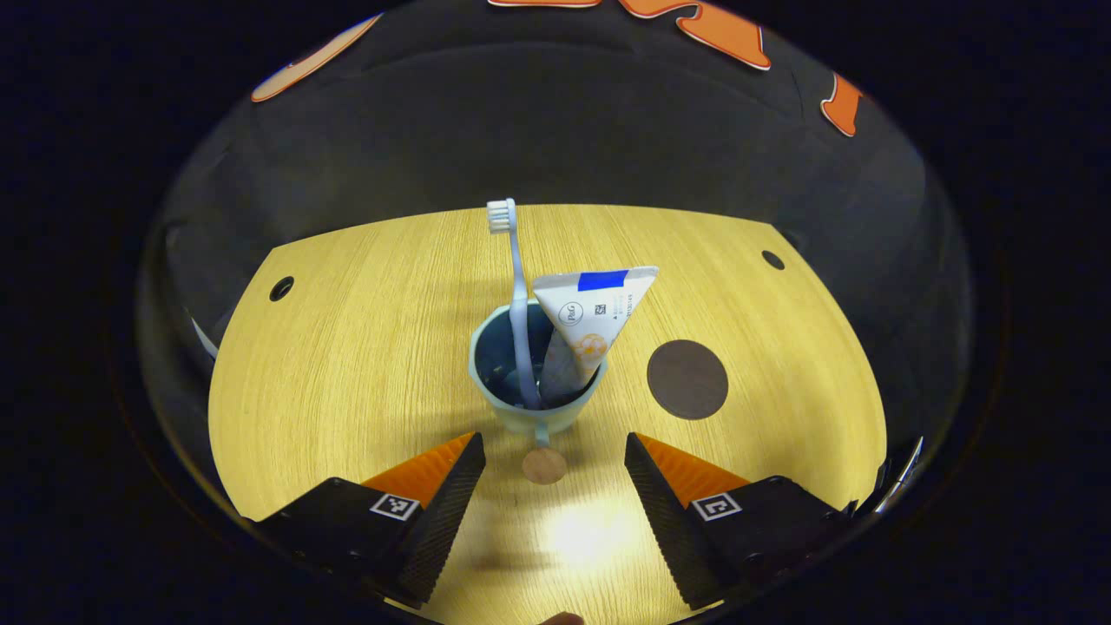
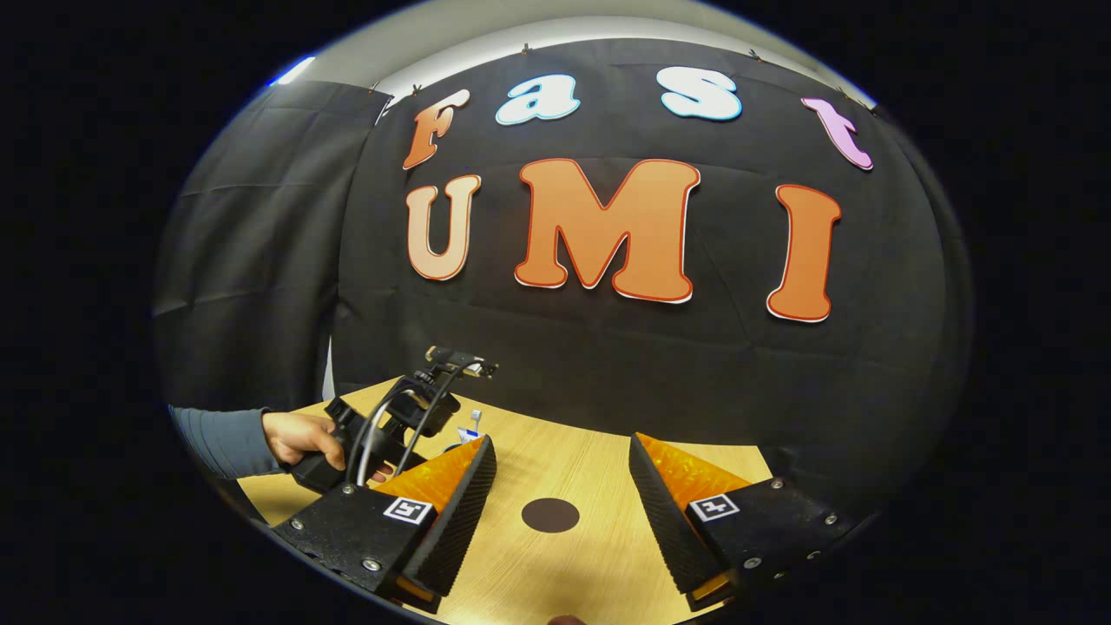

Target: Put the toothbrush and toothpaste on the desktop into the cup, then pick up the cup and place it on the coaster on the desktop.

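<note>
Cup [image 1: 536,382] holding toothbrush [image 1: 516,286] and toothpaste [image 1: 590,317] stands beside coaster [image 1: 687,379].

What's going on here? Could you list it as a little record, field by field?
cup: light blue, on the desk, handle toward the left tongs
toothbrush: upright in cup, bristles up
toothpaste: leaning in cup
coaster: dark disc beside cup, bare
left tongs: open, short of the handle
right tongs: open, holding nothing
remaining: cup onto coaster

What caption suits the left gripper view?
Open left gripper faces pale blue cup holding toothbrush and toothpaste.
</note>
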`<act>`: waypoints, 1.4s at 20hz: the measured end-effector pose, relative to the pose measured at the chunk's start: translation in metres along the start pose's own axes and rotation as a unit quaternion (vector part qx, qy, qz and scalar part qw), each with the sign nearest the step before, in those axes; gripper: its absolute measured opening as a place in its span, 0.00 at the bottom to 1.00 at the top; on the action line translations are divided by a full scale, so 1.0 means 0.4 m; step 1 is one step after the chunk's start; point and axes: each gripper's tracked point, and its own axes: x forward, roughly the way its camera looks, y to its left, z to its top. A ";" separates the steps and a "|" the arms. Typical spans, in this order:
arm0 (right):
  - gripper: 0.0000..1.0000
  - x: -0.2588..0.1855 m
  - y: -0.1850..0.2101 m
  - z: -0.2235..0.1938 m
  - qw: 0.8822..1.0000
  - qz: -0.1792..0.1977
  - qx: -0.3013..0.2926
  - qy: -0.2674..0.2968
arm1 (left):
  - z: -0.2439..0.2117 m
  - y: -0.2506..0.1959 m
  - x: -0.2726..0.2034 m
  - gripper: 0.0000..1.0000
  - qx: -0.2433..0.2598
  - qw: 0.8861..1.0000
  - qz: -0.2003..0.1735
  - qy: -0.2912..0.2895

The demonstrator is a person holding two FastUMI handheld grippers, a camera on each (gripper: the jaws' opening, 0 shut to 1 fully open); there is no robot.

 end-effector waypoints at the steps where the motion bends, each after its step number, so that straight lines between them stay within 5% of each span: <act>1: 0.92 -0.005 -0.007 0.003 1.000 -0.002 -0.004 -0.002 | -0.003 0.000 0.005 0.98 -0.004 1.000 0.002 0.012; 4: 0.93 -0.032 -0.013 0.008 1.000 0.001 -0.001 -0.008 | -0.003 0.001 0.020 0.95 -0.025 0.999 0.007 0.043; 11: 0.93 -0.046 -0.002 -0.014 1.000 0.010 0.010 -0.009 | -0.031 0.015 0.066 0.54 -0.060 0.994 0.030 0.090; 18: 0.93 -0.036 0.056 -0.041 0.999 0.040 0.017 -0.002 | -0.049 0.039 0.101 0.47 -0.080 0.992 0.048 0.081; 19: 0.93 -0.034 0.062 -0.049 0.999 0.043 0.017 0.001 | -0.036 0.045 0.093 0.32 -0.087 0.992 0.051 0.075; 20: 0.93 -0.033 0.067 -0.053 0.999 0.045 0.019 0.003 | -0.033 0.046 0.096 0.29 -0.092 0.992 0.053 0.075; 28: 0.93 -0.024 0.064 -0.057 0.999 0.043 0.032 -0.002 | 0.066 0.009 0.057 0.25 -0.065 0.995 0.050 0.051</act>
